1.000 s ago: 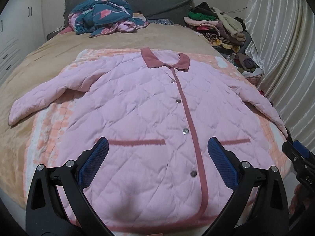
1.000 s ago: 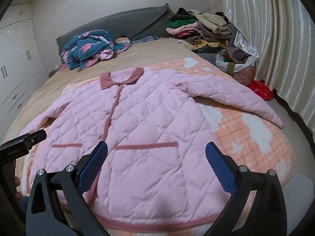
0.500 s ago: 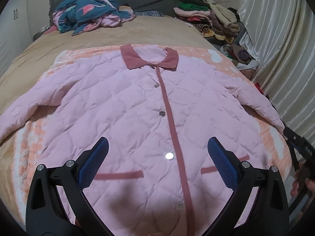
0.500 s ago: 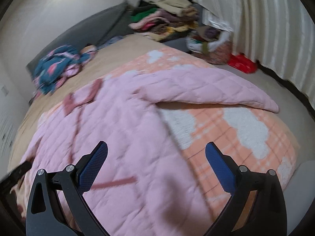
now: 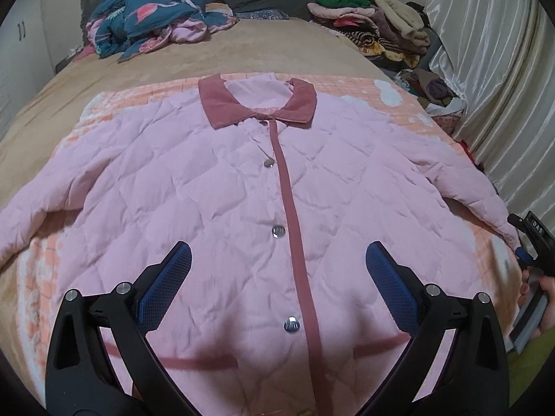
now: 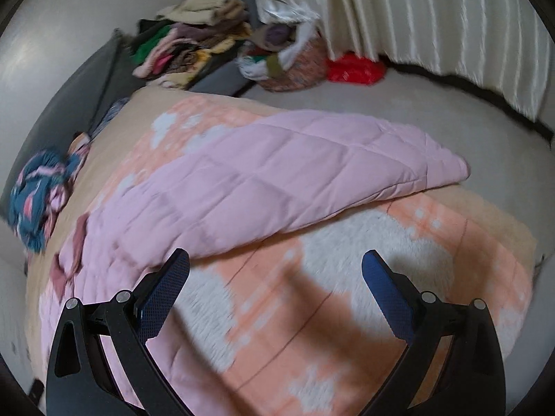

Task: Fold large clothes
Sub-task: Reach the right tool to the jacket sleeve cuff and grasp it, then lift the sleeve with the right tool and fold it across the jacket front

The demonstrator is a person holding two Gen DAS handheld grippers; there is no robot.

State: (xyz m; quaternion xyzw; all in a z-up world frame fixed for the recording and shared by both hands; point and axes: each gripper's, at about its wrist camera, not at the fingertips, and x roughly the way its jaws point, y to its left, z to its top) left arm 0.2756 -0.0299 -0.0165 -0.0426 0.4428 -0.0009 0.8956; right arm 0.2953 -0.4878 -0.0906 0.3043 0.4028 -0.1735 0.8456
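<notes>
A pink quilted jacket (image 5: pixel 222 190) with a dark rose collar lies flat and buttoned on the bed, sleeves spread. My left gripper (image 5: pixel 277 274) is open and empty above the jacket's lower front, near the button strip. My right gripper (image 6: pixel 275 277) is open and empty, hovering over the orange blanket beside the jacket's right sleeve (image 6: pixel 312 170). The right gripper also shows at the edge of the left wrist view (image 5: pixel 530 242), next to the sleeve cuff.
An orange and white blanket (image 6: pixel 347 294) lies under the jacket on the tan bed (image 5: pixel 277 48). A blue floral bundle (image 5: pixel 152 10) sits at the headboard. Piled clothes (image 5: pixel 367 14) and a basket (image 6: pixel 291 66) stand by the curtain (image 5: pixel 503 69).
My left gripper has moved up over the jacket toward the collar. My right gripper has swung right, toward the right sleeve and the bed's edge. Both stay open.
</notes>
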